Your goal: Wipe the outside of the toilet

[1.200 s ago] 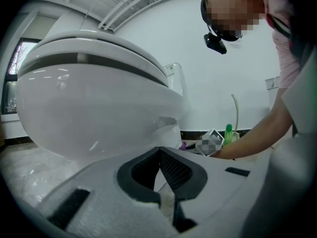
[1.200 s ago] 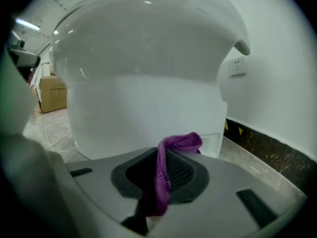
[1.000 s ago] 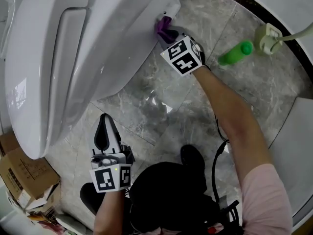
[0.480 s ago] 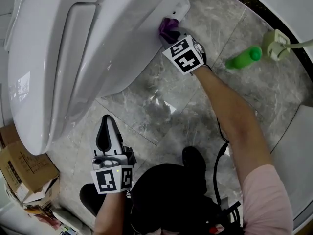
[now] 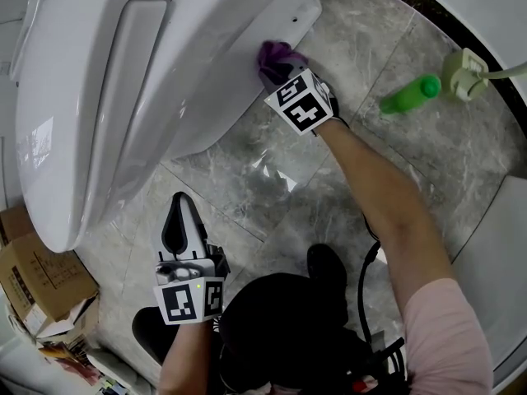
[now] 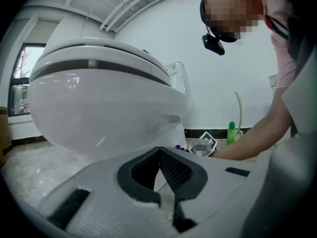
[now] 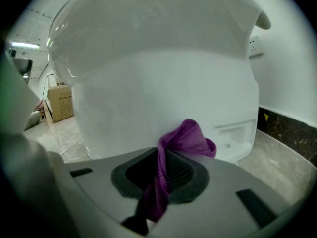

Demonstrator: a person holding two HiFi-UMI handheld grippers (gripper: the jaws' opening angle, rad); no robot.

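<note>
Three risks are showing here, as I am reading it. The right gripper (image 7: 161,158) is pinching a purple cloth (image 7: 190,139) between its pads, and the bunched end is pressing against the lower side wall of the white toilet (image 7: 148,83), near the rear corner of its base and low over the marble floor (image 5: 272,179). Only a narrow strip of cloth is sitting inside the jaws while the rest is trailing down behind them. Friction on the glazed wall is probably tugging at that thin hold, and a hard drag could be pulling the cloth out. The wad is also projecting only a little past the jaw tips, so any tilt of the wrist is risking hard plastic scraping the porcelain instead of fabric wiping it. Because the wad is small, each stroke is covering a thin band, and patches could be getting missed around the base step. The left gripper (image 6: 159,155) is hanging idle near the front of the bowl with its jaws pressed together on nothing, so it is offering no backup if the cloth drops. A green bottle (image 5: 405,93) is sitting on the floor off to the right, apart from the working arm, and a wide backward sweep could be knocking it over.
</note>
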